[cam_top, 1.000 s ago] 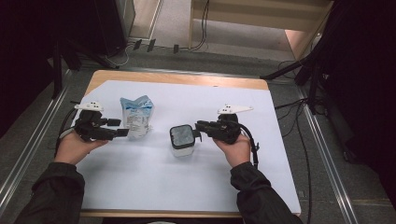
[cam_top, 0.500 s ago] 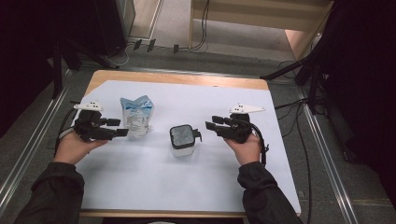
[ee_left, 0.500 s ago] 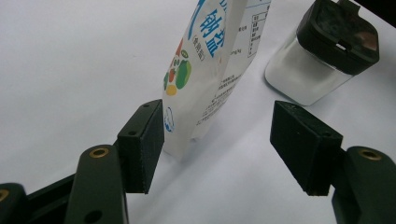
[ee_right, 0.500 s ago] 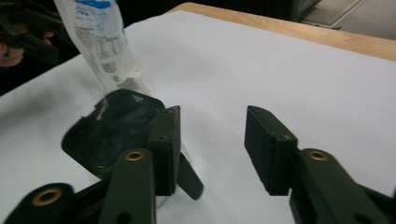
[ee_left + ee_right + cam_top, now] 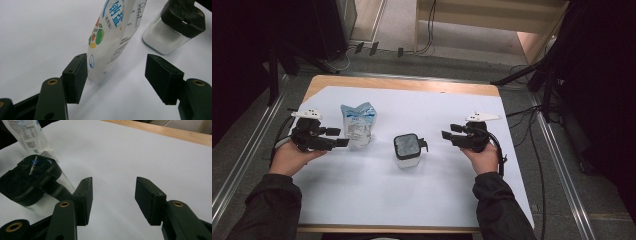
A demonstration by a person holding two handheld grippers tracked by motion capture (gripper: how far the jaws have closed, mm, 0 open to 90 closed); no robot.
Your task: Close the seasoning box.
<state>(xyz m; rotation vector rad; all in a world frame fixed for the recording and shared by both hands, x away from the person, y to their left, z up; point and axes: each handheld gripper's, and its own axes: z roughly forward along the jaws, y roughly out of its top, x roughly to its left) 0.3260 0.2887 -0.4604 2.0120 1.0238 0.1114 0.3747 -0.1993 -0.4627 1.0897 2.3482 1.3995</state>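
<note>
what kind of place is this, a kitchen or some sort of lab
Most likely a lab or recording workspace, not a kitchen. A wooden table covered with a white sheet stands between metal floor rails, cables trail across the grey floor, and the person works with a handheld black left gripper and right gripper.

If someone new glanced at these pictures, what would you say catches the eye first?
Most striking is the printed pouch standing upright on the white sheet, with the left tool around its lower edge; one pad touches it and the other stands clear. Next comes the clear jar with a black lid at mid-table. The right tool sits beside it, its jaws having just been opening, nothing between them.
</note>
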